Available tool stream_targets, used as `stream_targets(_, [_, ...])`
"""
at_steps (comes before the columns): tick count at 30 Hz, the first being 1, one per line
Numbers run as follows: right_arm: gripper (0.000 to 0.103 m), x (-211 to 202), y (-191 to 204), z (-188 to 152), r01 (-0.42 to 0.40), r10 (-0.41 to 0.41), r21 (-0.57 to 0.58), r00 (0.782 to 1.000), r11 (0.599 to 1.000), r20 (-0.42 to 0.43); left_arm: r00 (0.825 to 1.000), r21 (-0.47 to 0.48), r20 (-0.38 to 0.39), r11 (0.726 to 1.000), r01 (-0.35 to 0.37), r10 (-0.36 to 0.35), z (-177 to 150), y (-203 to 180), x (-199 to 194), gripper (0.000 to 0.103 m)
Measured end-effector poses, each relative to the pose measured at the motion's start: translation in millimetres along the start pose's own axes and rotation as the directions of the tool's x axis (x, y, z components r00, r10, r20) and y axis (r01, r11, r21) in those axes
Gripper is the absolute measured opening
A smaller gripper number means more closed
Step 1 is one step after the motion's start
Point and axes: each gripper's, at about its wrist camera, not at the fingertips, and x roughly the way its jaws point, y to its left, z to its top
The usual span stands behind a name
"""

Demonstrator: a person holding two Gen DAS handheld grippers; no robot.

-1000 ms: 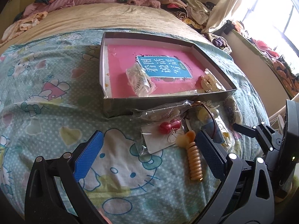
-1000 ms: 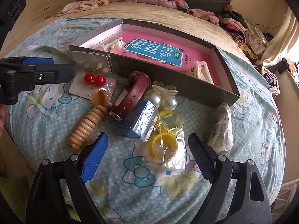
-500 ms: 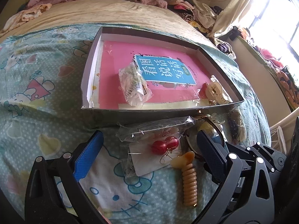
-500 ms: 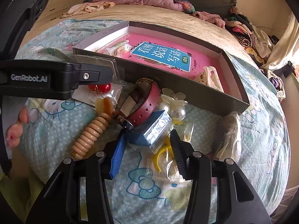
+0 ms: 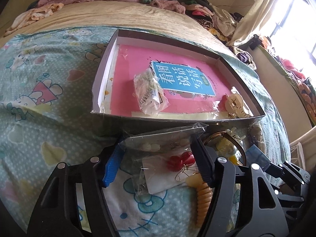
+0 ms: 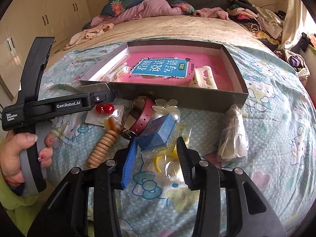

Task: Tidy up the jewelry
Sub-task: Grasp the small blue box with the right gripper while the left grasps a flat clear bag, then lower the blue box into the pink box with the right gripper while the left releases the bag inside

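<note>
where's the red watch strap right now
In the right wrist view, the red watch strap lies on the bed outside the box, between the beaded bracelet and blue block.

Left wrist view: low over the bedspread (image 5: 39, 102), facing the headboard, close on the box (image 5: 102, 79) at frame centre, window at upper right. Right wrist view: also low and close, from further right, facing the same way, box (image 6: 235, 63) at upper centre, wardrobes at upper left. Shared: box, pink book (image 5: 177, 83) (image 6: 164, 69), red earrings (image 5: 178, 159) (image 6: 104, 108), beige coil clip (image 5: 203, 195) (image 6: 102, 146). Left gripper (image 6: 106, 96) at centre left of right wrist view.
</note>
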Motion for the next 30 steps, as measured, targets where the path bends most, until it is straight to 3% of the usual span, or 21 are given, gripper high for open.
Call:
stream_targets(19, [0.039, -38.8, -6.2, 4.7, -0.024, 0.022, 0.025, 0.995, 0.999, 0.092, 0.996, 0.091, 0.051, 0.993, 0.070, -0.075, -6.9, -4.0, -57.3, 0.058])
stream_targets(30, [0.038, -56.9, -4.3, 18.1, -0.033, 0.030, 0.019, 0.988, 0.999, 0.149, 0.992, 0.082, 0.096, 0.993, 0.079, -0.087, 5.0, 4.7, -77.9, 0.058])
